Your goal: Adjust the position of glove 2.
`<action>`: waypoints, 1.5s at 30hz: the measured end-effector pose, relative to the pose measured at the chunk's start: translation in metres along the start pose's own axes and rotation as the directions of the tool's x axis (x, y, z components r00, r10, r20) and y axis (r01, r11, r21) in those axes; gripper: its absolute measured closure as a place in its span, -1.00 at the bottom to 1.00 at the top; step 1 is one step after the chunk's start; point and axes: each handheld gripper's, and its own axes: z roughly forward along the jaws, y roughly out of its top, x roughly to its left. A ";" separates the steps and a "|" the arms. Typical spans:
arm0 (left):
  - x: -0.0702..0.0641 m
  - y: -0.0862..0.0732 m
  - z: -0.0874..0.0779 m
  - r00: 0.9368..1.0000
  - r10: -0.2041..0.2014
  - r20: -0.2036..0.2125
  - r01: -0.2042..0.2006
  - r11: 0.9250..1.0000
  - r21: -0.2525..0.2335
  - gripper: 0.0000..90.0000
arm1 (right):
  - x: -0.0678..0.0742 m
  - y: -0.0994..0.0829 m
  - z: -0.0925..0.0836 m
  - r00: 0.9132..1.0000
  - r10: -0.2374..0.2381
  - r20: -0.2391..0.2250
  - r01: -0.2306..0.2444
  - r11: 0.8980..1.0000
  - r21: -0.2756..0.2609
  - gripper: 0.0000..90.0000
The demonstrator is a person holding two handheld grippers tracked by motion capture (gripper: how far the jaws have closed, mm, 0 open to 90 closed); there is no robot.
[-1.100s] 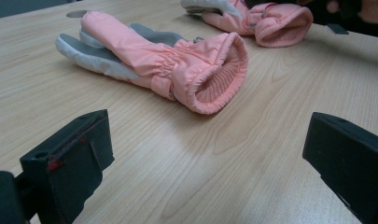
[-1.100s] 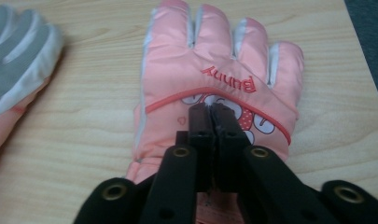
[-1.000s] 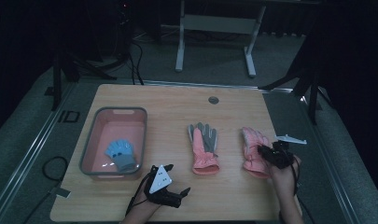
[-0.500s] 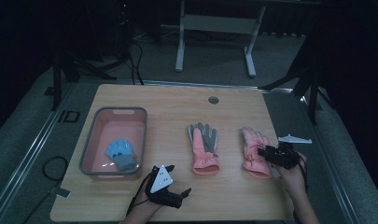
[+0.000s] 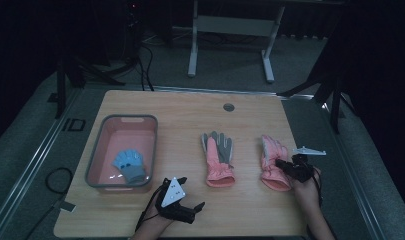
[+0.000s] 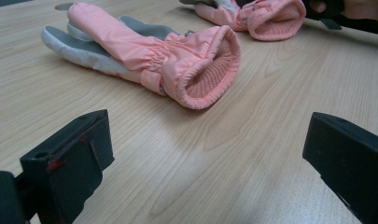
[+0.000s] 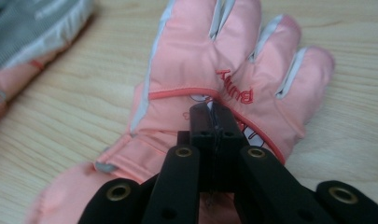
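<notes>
Since the earlier frame the right gripper (image 7: 213, 122) had sunk onto the pink glove (image 7: 214, 70), jaws just closing, now pinched together on its back fabric. Soft, light, slippery shell; the cuff behind the jaws offers firmer hold. Left gripper (image 5: 182, 206) wide, idle.

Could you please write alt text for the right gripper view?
The right tool, its black jaws shut together, rests on the back of a pink glove lying flat on the wooden table. A second glove's grey palm shows at top left.
</notes>
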 end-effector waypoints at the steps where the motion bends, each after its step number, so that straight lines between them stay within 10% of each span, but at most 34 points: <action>1: 0.000 0.000 0.000 1.000 -0.001 0.000 0.001 1.000 -0.002 -0.96 | 0.001 0.001 -0.003 1.000 -0.004 0.005 0.004 1.000 -0.005 0.99; 24: 0.000 0.001 -0.001 0.999 0.025 -0.025 -0.025 1.000 -0.004 -0.96 | 0.060 0.074 -0.067 0.995 -0.090 0.038 0.094 0.990 -0.105 0.99; 45: -0.001 0.002 -0.005 1.000 0.021 -0.022 -0.022 0.999 -0.024 -0.96 | 0.168 0.101 -0.026 0.984 -0.168 -0.052 0.164 0.983 -0.077 0.99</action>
